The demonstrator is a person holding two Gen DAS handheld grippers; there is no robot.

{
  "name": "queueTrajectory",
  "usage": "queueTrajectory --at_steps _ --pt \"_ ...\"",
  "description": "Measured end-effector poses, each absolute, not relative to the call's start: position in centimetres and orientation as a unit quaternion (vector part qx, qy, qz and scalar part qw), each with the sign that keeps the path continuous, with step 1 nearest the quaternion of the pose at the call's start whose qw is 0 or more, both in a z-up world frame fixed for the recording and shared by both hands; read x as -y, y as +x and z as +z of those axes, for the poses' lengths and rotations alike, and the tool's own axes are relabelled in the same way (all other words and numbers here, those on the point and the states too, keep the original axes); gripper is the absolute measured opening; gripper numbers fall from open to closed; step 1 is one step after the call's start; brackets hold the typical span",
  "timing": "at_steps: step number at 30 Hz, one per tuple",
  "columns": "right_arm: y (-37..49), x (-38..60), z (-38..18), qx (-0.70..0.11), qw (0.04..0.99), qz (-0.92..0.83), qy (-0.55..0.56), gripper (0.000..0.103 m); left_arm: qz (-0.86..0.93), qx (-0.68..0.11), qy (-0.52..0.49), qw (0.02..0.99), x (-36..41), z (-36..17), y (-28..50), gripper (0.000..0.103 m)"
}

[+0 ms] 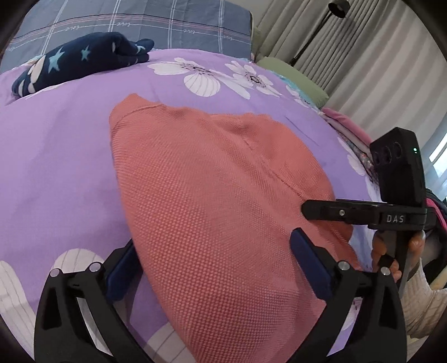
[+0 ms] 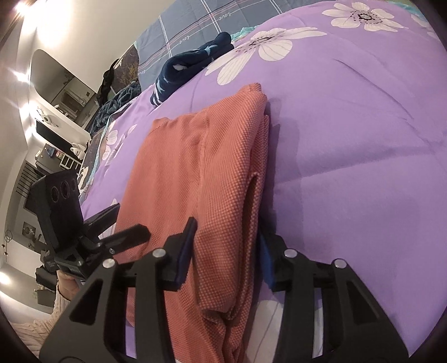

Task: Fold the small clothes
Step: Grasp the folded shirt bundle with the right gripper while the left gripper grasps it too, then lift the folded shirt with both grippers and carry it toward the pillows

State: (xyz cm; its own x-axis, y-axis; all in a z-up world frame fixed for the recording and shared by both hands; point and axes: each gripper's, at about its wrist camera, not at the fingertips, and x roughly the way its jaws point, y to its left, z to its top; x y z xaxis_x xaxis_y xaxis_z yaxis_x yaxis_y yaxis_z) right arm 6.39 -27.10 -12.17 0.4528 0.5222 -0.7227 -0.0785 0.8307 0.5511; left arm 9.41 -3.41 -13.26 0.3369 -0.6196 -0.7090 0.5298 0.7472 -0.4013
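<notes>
A folded salmon-orange knit garment (image 1: 212, 195) lies on the purple flowered bedspread (image 1: 61, 156). My left gripper (image 1: 215, 268) is open, its jaws straddling the garment's near edge. The right gripper (image 1: 310, 209) shows from the side at the garment's right edge. In the right wrist view my right gripper (image 2: 226, 251) is open, its jaws either side of the garment's (image 2: 195, 173) thick folded edge. The left gripper (image 2: 123, 220) sits open at the garment's left edge.
A folded navy star-patterned garment (image 1: 78, 61) lies at the far side of the bed, in front of a grey plaid pillow (image 1: 145, 19). Curtains (image 1: 349, 55) and a floor lamp stand on the right. Furniture and a mirror (image 2: 56, 75) line the left.
</notes>
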Motion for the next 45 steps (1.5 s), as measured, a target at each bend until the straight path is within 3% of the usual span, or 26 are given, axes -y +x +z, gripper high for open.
queueTrajectory --at_steps 6,13,16,18,20,21,24,33,45 --pt "7.2 27.2 -12.6 -0.488 0.819 0.198 0.228 0.042 -0.375 -0.461 -0.12 0.795 2.2 -13.7 10.7 0.1" --pt "7.7 27.1 -12.9 -0.483 0.816 0.212 0.235 0.043 -0.383 -0.455 -0.109 0.797 2.5 -13.9 10.4 0.102" --pt "7.9 26.9 -12.7 -0.482 0.817 0.214 0.236 0.034 -0.394 -0.452 -0.119 0.791 2.3 -13.7 10.5 0.101" --pt "7.7 26.7 -12.2 -0.48 0.82 0.208 0.23 0.026 -0.406 -0.445 -0.136 0.787 2.0 -13.2 10.5 0.075" --pt "7.3 26.1 -11.1 -0.472 0.834 0.199 0.207 0.022 -0.391 -0.434 -0.127 0.802 1.6 -12.3 10.4 0.037" --pt "6.8 25.8 -10.1 -0.46 0.844 0.197 0.192 0.021 -0.385 -0.431 -0.127 0.806 1.4 -12.0 10.4 0.032" --pt "5.1 25.4 -7.2 -0.422 0.871 0.192 0.164 0.02 -0.387 -0.417 -0.145 0.809 1.2 -10.2 10.1 0.03" --pt "-2.4 29.6 3.0 -0.285 0.944 0.128 0.104 0.02 -0.46 -0.335 -0.074 0.819 8.5 -0.8 6.3 0.03" --pt "-10.0 45.9 12.2 -0.219 0.97 -0.034 0.098 0.02 -0.58 -0.257 0.033 0.773 29.1 9.3 2.2 0.03"
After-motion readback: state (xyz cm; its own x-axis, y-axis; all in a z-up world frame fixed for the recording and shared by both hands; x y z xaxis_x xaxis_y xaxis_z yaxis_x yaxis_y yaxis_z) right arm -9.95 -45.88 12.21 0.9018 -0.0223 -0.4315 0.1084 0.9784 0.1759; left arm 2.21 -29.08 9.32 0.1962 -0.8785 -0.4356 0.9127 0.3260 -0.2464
